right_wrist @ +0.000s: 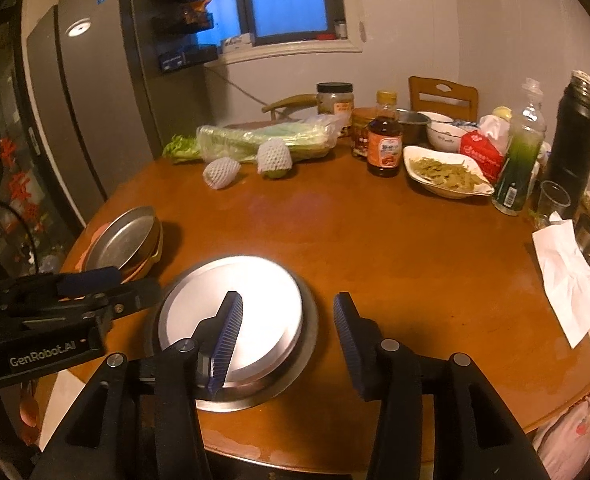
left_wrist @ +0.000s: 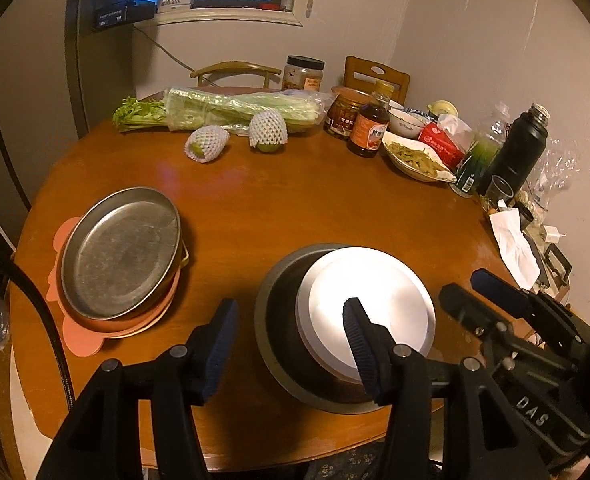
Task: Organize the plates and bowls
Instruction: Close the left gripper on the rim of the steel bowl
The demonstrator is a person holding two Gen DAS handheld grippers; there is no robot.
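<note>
Steel bowls nested upside down, shiny.

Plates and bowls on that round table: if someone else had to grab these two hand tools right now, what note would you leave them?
Left tool: open, holding nothing, over the near stack.
Right tool: open, holding nothing, its inner finger over the same stack.
Near stack: shiny metal plate sits on the upturned dark bowl at the table's near edge.
Second stack: steel pan on the pink plate, further along the edge.
Done: two piles formed.
Left: probably merging the piles; white bowl and food dish at the far side are untouched.
</note>
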